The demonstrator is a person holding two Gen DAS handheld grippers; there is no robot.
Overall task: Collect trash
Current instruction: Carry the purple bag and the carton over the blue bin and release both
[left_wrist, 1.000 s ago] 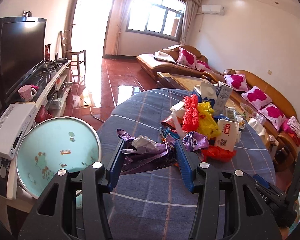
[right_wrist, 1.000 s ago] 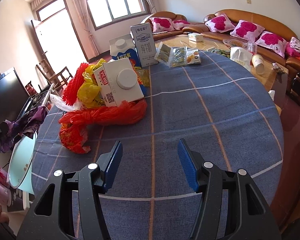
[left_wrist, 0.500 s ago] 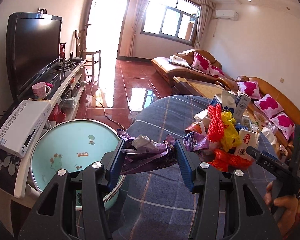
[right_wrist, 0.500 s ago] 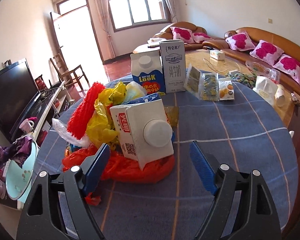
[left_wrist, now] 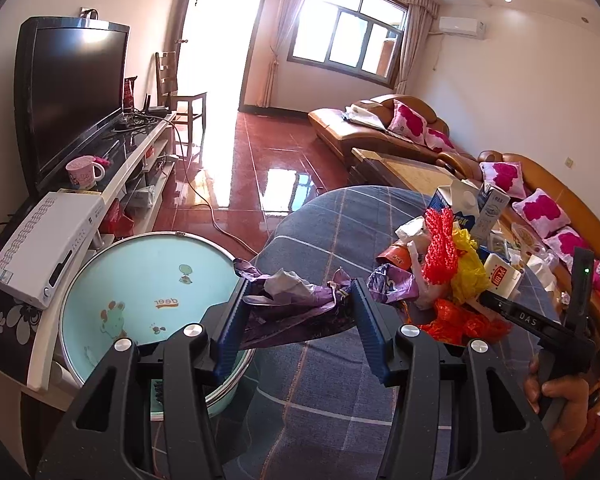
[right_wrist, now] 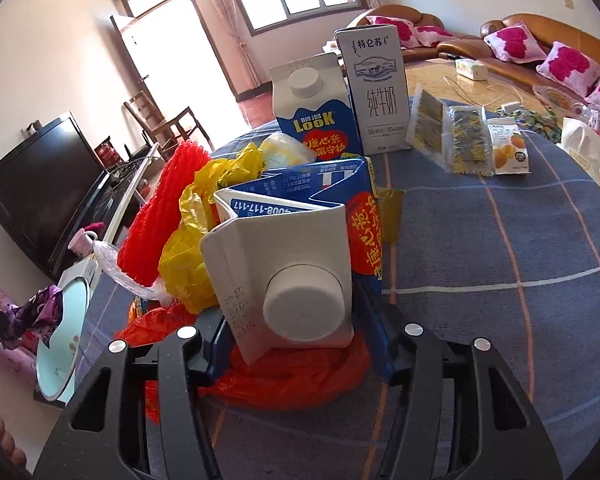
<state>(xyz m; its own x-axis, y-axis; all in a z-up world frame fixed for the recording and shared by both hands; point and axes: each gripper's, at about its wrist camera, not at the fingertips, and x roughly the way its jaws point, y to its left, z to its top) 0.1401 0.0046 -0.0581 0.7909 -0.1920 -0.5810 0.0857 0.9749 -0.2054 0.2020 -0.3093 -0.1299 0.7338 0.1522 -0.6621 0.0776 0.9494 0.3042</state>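
Trash pile (right_wrist: 204,216) of red netting, yellow plastic and orange bags lies on your round table's (right_wrist: 500,280) blue checked cloth, in front of two upright milk cartons (right_wrist: 340,108). A flattened white carton (right_wrist: 296,272) with a round cap lies on top, between the pads of your right gripper (right_wrist: 296,332), whose jaws are closing around it. Your left gripper (left_wrist: 300,320) clamps a crumpled purple wrapper (left_wrist: 292,300) at the table's edge, just beside the light green bin (left_wrist: 140,304) on the floor. Behind stand a television (left_wrist: 72,92) and sofas (left_wrist: 380,124).
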